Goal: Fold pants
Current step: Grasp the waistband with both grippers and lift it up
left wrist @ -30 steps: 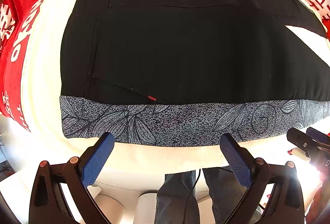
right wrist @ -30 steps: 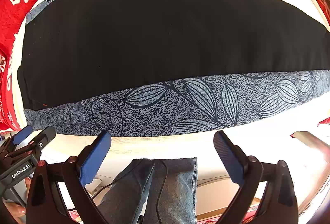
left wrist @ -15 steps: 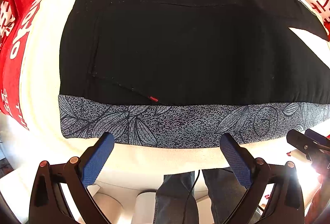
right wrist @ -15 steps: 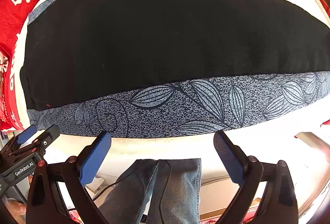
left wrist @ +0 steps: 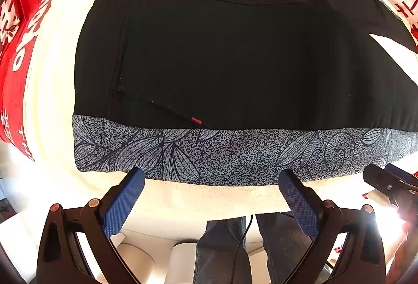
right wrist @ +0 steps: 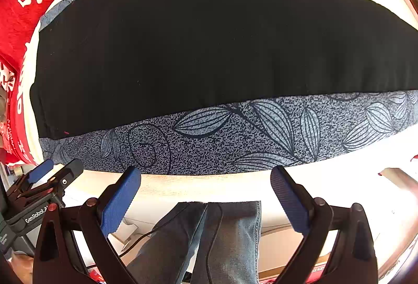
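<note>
Black pants (left wrist: 230,56) with a grey leaf-print side band (left wrist: 214,155) lie flat on a cream cloth. The waist end is at the left of the left wrist view; a leg (right wrist: 214,48) runs across the right wrist view with the same band (right wrist: 261,135) along its near edge. My left gripper (left wrist: 211,179) is open and empty, just short of the band's near edge. My right gripper (right wrist: 206,176) is open and empty at the band's near edge. Each gripper shows in the other's view: the right one (left wrist: 389,184) and the left one (right wrist: 44,179).
The cream cloth (left wrist: 52,106) covers the table and a red cloth with white characters (left wrist: 15,48) borders it at the left and back. The table's near edge (right wrist: 209,187) runs under both grippers. The person's jeans-clad legs (right wrist: 209,239) stand below it.
Both grippers have drifted slightly, so the pants sit a little lower and nearer in both views. Both stay open and empty. The pants have not moved.
</note>
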`<control>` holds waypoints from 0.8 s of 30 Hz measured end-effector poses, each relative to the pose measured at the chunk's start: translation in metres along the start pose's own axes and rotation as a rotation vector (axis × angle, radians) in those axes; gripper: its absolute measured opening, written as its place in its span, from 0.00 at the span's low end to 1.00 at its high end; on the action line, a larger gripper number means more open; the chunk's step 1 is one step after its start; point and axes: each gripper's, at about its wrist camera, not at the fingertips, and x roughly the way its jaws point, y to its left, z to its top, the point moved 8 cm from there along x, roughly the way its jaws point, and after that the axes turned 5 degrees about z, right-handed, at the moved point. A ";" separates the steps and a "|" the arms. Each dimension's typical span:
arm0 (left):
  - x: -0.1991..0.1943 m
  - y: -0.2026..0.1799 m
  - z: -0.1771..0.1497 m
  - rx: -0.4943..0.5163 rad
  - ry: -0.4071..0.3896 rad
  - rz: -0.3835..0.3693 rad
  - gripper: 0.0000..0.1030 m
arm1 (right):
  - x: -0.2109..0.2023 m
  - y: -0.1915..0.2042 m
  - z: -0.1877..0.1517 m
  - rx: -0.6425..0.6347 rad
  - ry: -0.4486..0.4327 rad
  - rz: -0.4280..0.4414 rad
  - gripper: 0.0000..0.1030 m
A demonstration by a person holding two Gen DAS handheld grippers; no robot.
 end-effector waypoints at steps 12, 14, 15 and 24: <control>0.014 0.008 -0.020 -0.088 -0.002 -0.195 1.00 | 0.013 0.047 -0.012 0.096 -0.002 0.569 0.78; 0.017 0.009 -0.023 -0.106 -0.004 -0.250 1.00 | 0.025 0.052 -0.018 0.116 0.017 0.644 0.78; 0.019 0.009 -0.025 -0.113 -0.005 -0.273 1.00 | 0.032 0.052 -0.020 0.126 0.020 0.674 0.78; 0.034 -0.001 -0.034 -0.177 0.000 -0.476 1.00 | 0.060 0.050 -0.019 0.240 -0.004 0.896 0.77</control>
